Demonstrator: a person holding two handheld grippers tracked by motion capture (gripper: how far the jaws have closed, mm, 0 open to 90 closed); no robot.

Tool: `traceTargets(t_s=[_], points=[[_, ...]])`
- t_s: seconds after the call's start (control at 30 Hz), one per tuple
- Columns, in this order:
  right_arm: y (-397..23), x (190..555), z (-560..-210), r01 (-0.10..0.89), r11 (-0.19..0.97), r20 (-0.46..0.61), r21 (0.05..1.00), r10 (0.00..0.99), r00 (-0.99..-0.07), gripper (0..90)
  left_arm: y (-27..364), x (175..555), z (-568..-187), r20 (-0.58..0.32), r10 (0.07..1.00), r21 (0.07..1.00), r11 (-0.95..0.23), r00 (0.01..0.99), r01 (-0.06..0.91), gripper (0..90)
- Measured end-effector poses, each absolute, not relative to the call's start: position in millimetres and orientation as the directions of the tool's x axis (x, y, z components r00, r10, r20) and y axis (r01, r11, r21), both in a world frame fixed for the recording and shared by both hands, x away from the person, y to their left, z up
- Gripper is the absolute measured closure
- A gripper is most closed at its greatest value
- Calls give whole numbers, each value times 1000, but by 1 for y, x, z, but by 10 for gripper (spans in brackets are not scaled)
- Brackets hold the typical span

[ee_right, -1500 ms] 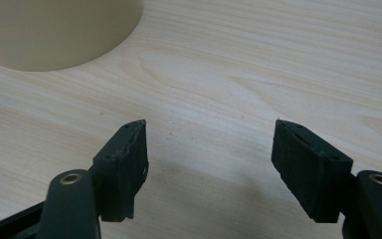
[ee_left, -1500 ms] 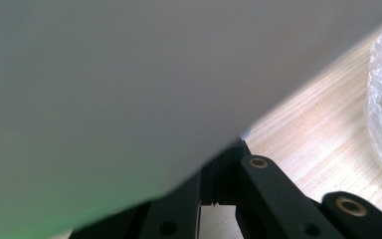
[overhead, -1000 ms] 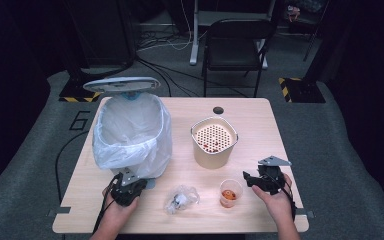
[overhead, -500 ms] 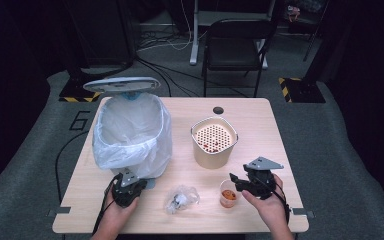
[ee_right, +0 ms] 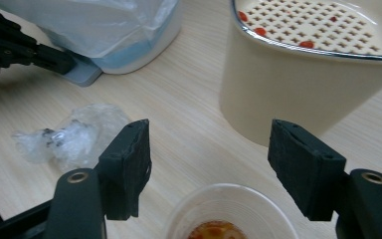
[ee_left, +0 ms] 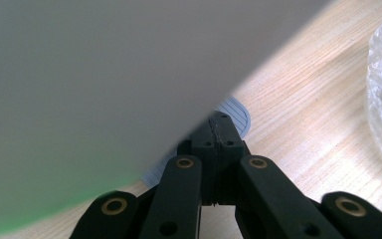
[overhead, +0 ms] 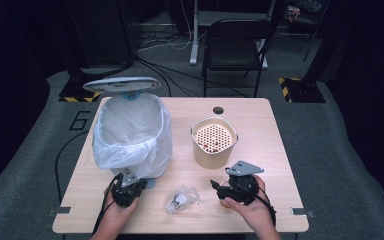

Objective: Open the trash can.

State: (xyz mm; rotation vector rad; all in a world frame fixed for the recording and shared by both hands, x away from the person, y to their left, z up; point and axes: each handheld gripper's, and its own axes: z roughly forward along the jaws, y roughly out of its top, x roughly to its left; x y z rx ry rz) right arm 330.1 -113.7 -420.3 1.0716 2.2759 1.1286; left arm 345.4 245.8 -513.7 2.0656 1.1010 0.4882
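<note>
Right claw (ee_right: pixel 209 172), jaws just opening, holds nothing above the cup (ee_right: pixel 231 211); descending off-centre toward nine o'clock could tip it.

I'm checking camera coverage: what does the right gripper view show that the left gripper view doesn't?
Right gripper view alone: the clear cup with orange bits, lying between the right gripper's open jaws, which have just been opening; the beige strainer pot; the left gripper on the bin's pedal.
Left gripper view alone: the left gripper's own shut jaws close up, against the bin's grey wall.
Both: the wooden table and the crumpled plastic wrap.
</note>
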Motion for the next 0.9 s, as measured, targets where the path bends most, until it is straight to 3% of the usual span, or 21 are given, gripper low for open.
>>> traceTargets(t_s=[0.43,0.9], points=[[-73,317,-428,431,441,3,787,696,-718,306,246,346,-514,-22,830,752,-354,558,556,899],[-42,311,-446,438,456,29,775,667,-745,298,246,345,-514,-22,832,755,-350,555,554,898]])
